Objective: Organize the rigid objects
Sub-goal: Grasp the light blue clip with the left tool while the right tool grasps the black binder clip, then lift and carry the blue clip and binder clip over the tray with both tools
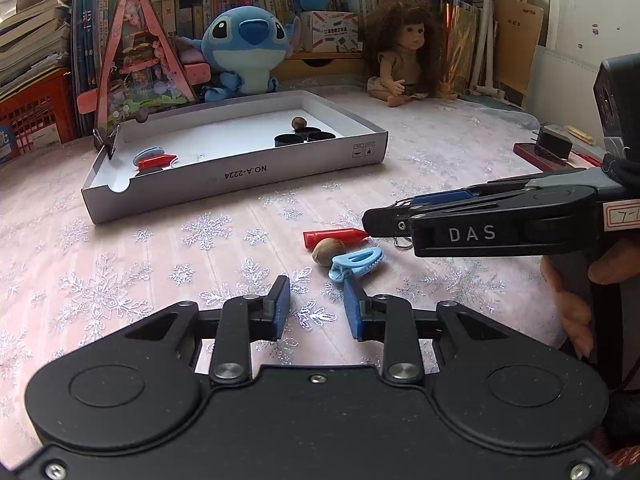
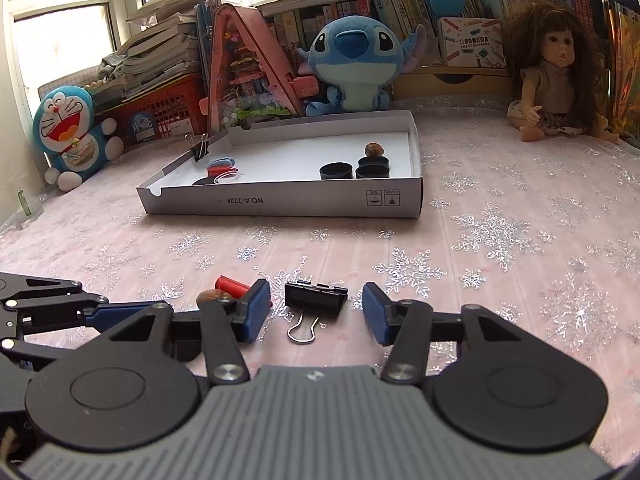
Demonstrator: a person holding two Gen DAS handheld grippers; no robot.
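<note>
Right gripper (image 2: 316, 312) low over the table, jaws apart, straddling the binder clip (image 2: 315, 299) without touching it. Best closed squarely across the black body, not the wire loop, then lifted straight up before carrying to the box (image 2: 280, 202) at the table's far side. Left gripper (image 1: 316, 304) jaws apart too, empty, just short of the blue clip (image 1: 354, 264), nut (image 1: 328, 251) and red peg (image 1: 334, 236). Binder clip: black folded steel, silver handle lying toward the camera; hard, likely slippery.

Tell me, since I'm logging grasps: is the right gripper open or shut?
Open: the right gripper has its blue pads spread either side of the black binder clip, touching nothing.
</note>
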